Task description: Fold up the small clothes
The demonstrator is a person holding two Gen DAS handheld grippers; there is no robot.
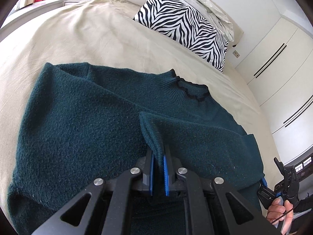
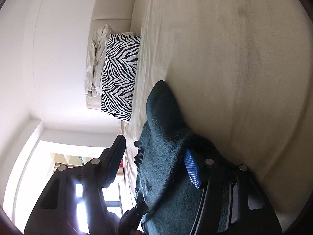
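Note:
A dark teal knit sweater [image 1: 82,121] lies flat on the beige bed [image 1: 93,39], neck with black trim toward the pillow. My left gripper [image 1: 158,156] is shut on the sweater's sleeve cuff [image 1: 150,129], held over the sweater's body. My right gripper [image 2: 156,162] is turned on its side with jaws wide apart. The sweater [image 2: 164,137] runs between its fingers and drapes over the blue pad of one finger [image 2: 192,168]. The right gripper also shows in the left wrist view [image 1: 281,182] at the sweater's lower right edge, held by a hand.
A zebra-print pillow [image 1: 183,27] and a crumpled white sheet [image 1: 205,2] lie at the head of the bed. White wardrobe doors [image 1: 277,62] stand to the right. A window [image 2: 78,176] is beyond the bed.

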